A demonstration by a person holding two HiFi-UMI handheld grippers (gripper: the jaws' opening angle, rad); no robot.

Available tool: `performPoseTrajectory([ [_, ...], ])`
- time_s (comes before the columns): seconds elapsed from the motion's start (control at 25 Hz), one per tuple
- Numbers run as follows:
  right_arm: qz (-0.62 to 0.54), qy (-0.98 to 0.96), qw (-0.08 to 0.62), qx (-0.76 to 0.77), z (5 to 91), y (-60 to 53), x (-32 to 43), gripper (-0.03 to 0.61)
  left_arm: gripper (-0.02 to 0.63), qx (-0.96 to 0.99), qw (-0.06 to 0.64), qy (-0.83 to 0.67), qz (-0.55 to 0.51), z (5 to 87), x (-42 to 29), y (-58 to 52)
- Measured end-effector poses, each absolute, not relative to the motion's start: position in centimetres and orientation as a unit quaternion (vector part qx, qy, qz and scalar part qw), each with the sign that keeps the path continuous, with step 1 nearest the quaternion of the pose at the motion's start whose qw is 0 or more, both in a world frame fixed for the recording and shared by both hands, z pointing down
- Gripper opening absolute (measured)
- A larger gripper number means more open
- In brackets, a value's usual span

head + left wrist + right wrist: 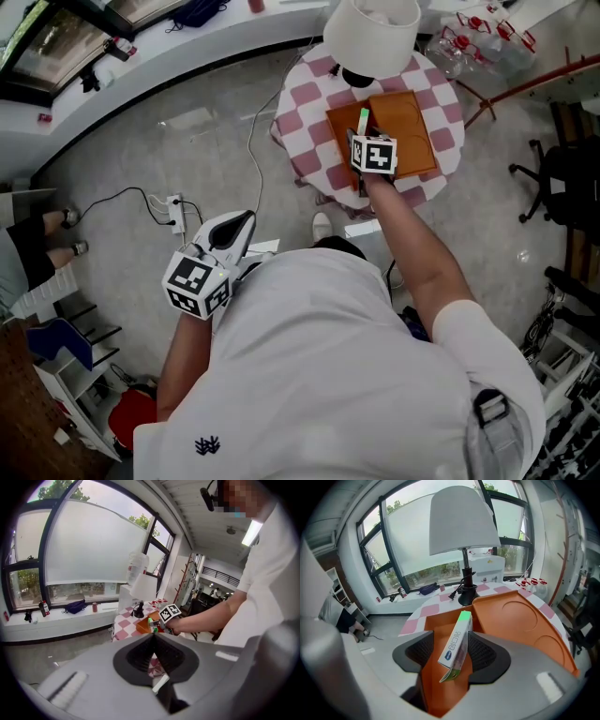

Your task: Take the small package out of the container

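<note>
A small white package with a green end (456, 644) stands tilted between the jaws of my right gripper (451, 651). It leans toward the right pad, with a gap on its left side. Its lower end is over the narrow left trough of the orange container (520, 616). In the head view the package (363, 120) pokes out past the right gripper (361, 133) above the orange container (403, 131) on the checked table (309, 103). My left gripper (246, 220) hangs by the person's side over the floor, tips together and holding nothing. In the left gripper view the left gripper (152, 637) points at the table.
A white-shaded lamp (372, 33) on a black base stands at the table's far edge, just behind the container. Several red-capped bottles (469, 42) sit at the back right. A power strip with cables (175, 211) lies on the floor at left. A black chair (562, 178) stands at right.
</note>
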State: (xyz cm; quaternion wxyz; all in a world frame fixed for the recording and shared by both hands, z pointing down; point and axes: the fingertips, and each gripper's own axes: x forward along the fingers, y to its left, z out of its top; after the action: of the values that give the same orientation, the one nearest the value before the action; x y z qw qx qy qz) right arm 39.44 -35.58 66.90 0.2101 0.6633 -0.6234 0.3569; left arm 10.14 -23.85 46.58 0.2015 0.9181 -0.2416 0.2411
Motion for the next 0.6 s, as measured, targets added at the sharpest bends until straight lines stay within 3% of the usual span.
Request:
performPoseTrajectory([
  [0.32,0.374,-0.612,0.231,0.657,69.2,-36.1,40.1,0.196,0.055,0.908,0.206,-0.271,0.245,46.5,9.3,-24.2],
  [0.52,0.371,-0.605,0.234,0.664,69.3,-35.9,40.6,0.098,0.055,0.907,0.210,-0.273,0.243,46.6,9.0,-24.3],
  [0.6,0.370,-0.602,0.234,0.668,69.2,-35.8,40.8,0.097,0.055,0.909,0.208,-0.270,0.241,46.6,8.9,-24.3],
])
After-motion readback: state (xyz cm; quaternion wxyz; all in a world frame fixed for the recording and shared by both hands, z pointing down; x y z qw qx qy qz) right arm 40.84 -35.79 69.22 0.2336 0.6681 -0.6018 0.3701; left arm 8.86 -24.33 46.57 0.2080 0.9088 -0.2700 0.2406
